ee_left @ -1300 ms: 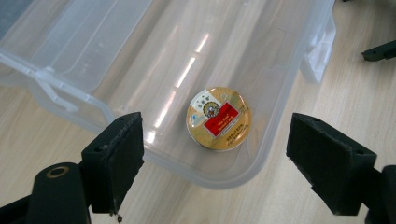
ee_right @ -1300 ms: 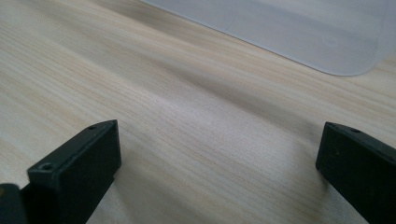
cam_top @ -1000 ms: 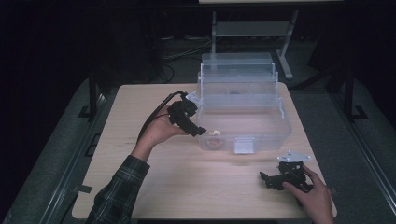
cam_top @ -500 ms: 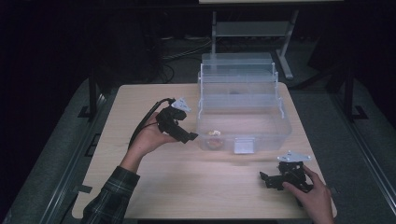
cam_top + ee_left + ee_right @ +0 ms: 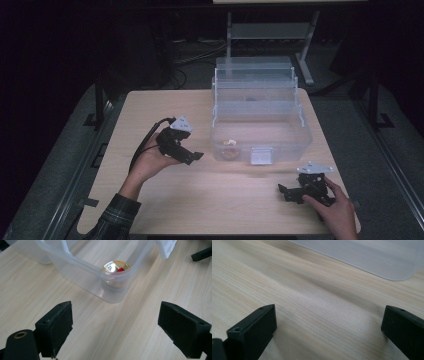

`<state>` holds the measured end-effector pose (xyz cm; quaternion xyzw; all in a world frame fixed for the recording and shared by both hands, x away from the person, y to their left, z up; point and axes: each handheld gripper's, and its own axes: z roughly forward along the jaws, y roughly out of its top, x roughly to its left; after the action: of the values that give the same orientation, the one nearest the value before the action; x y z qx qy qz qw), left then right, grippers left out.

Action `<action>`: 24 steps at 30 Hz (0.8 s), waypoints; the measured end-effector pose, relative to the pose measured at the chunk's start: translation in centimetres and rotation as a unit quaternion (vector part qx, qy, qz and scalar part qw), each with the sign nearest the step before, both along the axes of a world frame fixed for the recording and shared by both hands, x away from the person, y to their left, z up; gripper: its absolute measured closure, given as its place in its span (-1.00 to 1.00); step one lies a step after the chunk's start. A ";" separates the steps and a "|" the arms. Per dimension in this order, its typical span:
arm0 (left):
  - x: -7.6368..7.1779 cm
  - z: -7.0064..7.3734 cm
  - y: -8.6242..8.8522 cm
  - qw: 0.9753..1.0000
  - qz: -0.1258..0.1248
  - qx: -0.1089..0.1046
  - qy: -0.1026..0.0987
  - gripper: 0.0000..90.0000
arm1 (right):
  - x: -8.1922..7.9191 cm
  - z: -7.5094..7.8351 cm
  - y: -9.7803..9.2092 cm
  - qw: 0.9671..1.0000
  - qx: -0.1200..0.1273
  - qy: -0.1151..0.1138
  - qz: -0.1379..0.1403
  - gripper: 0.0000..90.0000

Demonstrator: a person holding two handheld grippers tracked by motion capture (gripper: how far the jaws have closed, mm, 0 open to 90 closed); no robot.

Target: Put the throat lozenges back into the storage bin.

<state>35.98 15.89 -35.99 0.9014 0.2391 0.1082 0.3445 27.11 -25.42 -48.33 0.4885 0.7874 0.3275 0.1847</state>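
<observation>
The box point(image 5: 260, 125), a clear plastic one with stepped trays folded open toward the far side, stands on the far right part of the wooden table point(image 5: 210, 200). Inside its near left corner lies a small round item point(image 5: 115, 267), gold and silver with some red; what it is I cannot tell. The left gripper point(image 5: 192, 156) is held in the air just left of the box, pointing at that corner, with its jaws spread wide and nothing between them. The right gripper point(image 5: 284, 192) rests low on the table near the front right edge, in front of the box, its jaws also spread wide and empty.
</observation>
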 end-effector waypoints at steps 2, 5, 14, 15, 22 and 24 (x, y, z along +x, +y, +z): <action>-0.3 -0.3 0.4 1.000 0.004 -0.001 -0.004 -0.74 | 0.0 0.0 0.0 1.000 0.000 0.000 0.000 -1.00; -0.8 -0.7 1.0 1.000 0.009 -0.007 -0.006 -0.74 | 0.0 0.0 0.0 1.000 0.000 -0.001 0.001 -1.00; -2.4 -2.2 3.2 0.999 0.036 -0.035 -0.020 -0.73 | 0.0 0.0 0.0 1.000 0.000 0.000 0.000 -1.00; -2.6 -2.3 3.4 0.998 0.038 -0.039 -0.021 -0.73 | 0.0 0.0 0.0 1.000 0.000 0.000 0.000 -1.00; -3.9 -3.4 4.7 0.997 0.057 -0.039 -0.039 -0.74 | 0.0 0.0 0.0 1.000 0.000 0.000 0.000 -1.00; -4.4 -3.7 5.1 0.997 0.059 -0.038 -0.042 -0.73 | 0.0 0.0 0.0 1.000 0.000 0.000 0.000 -1.00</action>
<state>31.62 20.97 -39.71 0.8665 0.2811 0.1566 0.3816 27.12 -25.42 -48.34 0.4881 0.7875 0.3277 0.1848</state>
